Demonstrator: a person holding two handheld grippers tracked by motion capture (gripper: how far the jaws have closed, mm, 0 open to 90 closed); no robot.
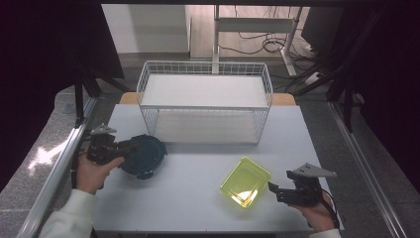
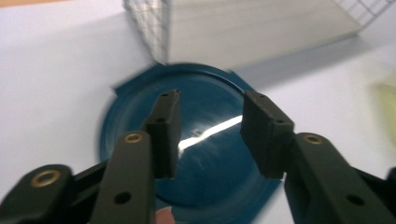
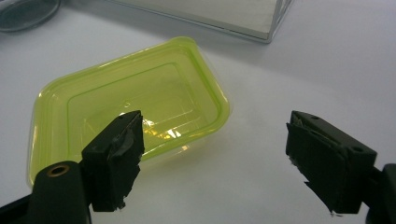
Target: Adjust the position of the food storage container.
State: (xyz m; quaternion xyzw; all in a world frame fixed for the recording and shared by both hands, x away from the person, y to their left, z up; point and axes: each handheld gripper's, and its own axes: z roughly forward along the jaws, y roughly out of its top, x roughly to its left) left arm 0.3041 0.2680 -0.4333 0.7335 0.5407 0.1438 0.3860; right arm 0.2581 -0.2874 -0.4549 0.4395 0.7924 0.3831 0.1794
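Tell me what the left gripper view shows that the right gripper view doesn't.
Left gripper view alone: the left gripper, open, poised above the round dark blue lid, which looks blurred, and nothing is between its pads. Right gripper view alone: the right gripper, open wide, near the yellow-green rectangular container, whose inside is plainly visible. Both share the white table and part of the white wire rack.

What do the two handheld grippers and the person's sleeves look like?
Both the left gripper and the right gripper are black, each with two blocky jaws and brass-coloured rivets at the pivots. A grey three-cornered plate tops each body. The pads of the right one look worn and torn. The sleeves are white.
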